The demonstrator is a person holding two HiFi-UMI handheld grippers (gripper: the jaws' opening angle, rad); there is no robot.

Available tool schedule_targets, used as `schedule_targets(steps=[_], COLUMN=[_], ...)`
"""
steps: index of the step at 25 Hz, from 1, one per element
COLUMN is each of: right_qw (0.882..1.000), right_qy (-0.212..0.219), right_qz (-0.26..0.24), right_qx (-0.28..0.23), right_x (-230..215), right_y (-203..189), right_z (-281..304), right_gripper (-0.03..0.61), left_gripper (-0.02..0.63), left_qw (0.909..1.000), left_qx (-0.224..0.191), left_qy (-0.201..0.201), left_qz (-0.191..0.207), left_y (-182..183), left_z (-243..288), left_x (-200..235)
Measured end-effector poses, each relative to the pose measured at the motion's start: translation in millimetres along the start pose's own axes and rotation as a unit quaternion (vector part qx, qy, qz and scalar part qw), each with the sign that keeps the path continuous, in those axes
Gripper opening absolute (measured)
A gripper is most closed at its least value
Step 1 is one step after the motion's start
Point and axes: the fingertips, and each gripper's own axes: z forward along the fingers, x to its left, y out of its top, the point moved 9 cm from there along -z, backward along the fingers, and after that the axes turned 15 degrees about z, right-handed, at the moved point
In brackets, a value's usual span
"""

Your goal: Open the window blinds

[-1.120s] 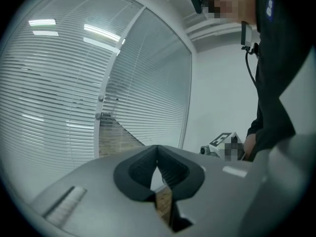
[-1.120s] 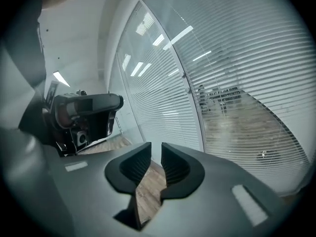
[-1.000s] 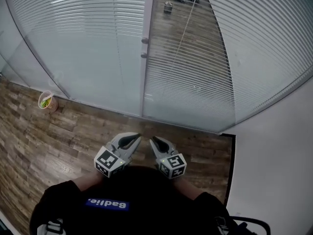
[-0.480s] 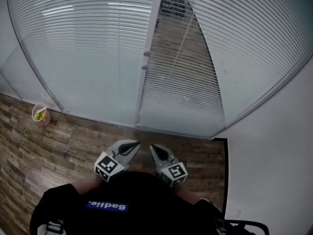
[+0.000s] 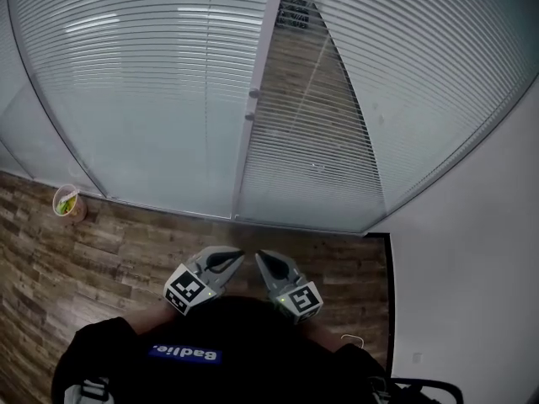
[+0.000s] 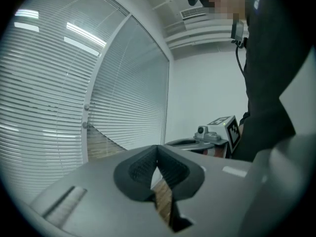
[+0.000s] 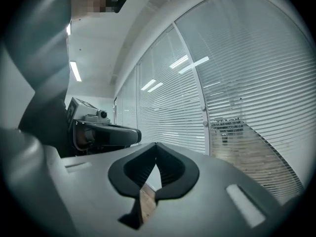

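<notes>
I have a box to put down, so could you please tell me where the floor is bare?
The wooden floor lies bare between the cup at left and the left gripper, along the foot of the blinds. Right of the right gripper it is only a narrow strip before the white wall.

The person wears a black top with a blue patch lettered in white. Just above the patch, the left gripper and right gripper are smooth grey shells with black ribbed pads. Each carries a cube of black-and-white square markers. A thin black cable hangs against the top.
</notes>
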Motion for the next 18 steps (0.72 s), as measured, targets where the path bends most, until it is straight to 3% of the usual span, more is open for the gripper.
schedule_targets(steps=[18], right_qw=[0.999], right_qy=[0.023], right_qz=[-0.003], right_qx=[0.021], right_x=[7.1], right_y=[-6.7], right_z=[14.1], right_gripper=[0.002], left_gripper=[0.000], left_qw=[0.9999], left_qx=[0.003], left_qy=[0.007], left_qz=[0.008], left_y=[-1.0], left_z=[-11.5], left_x=[1.2])
